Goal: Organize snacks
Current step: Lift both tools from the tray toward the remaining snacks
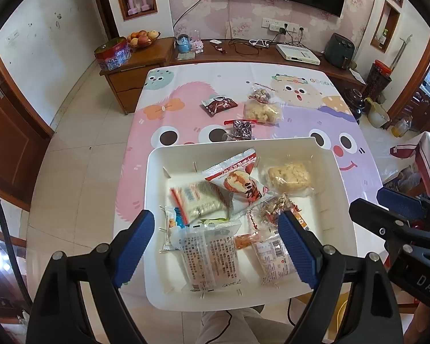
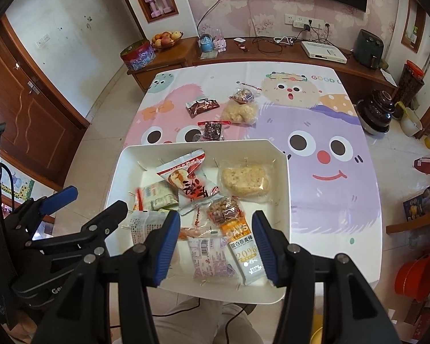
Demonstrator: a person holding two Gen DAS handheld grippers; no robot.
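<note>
A white tray [image 1: 341, 200] [image 2: 283, 177] sits at the table's near edge and holds several snack packets, among them a red-and-white packet [image 1: 238, 177] [image 2: 189, 180], a puffed rice cake [image 1: 289, 177] [image 2: 245, 182] and an oat bar [image 2: 245, 252]. Beyond the tray lie a dark red packet [image 1: 219, 104] [image 2: 202, 106], a small dark packet [image 1: 242, 129] [image 2: 212, 130], a bag of pale puffs [image 1: 262, 111] [image 2: 239, 113] and a mixed-nut bag [image 1: 260, 94] [image 2: 243, 95]. My left gripper [image 1: 216, 246] [image 2: 91, 203] and right gripper [image 2: 215, 246] [image 1: 387, 200] hover open and empty above the tray's near side.
The table has a cartoon monster cloth [image 1: 186, 97] [image 2: 315, 109]. A wooden sideboard [image 1: 243, 54] behind carries a fruit bowl [image 1: 143, 38], a tin, cables and a white box. A tiled floor lies to the left. Pots and a red bucket [image 2: 415, 275] stand on the right.
</note>
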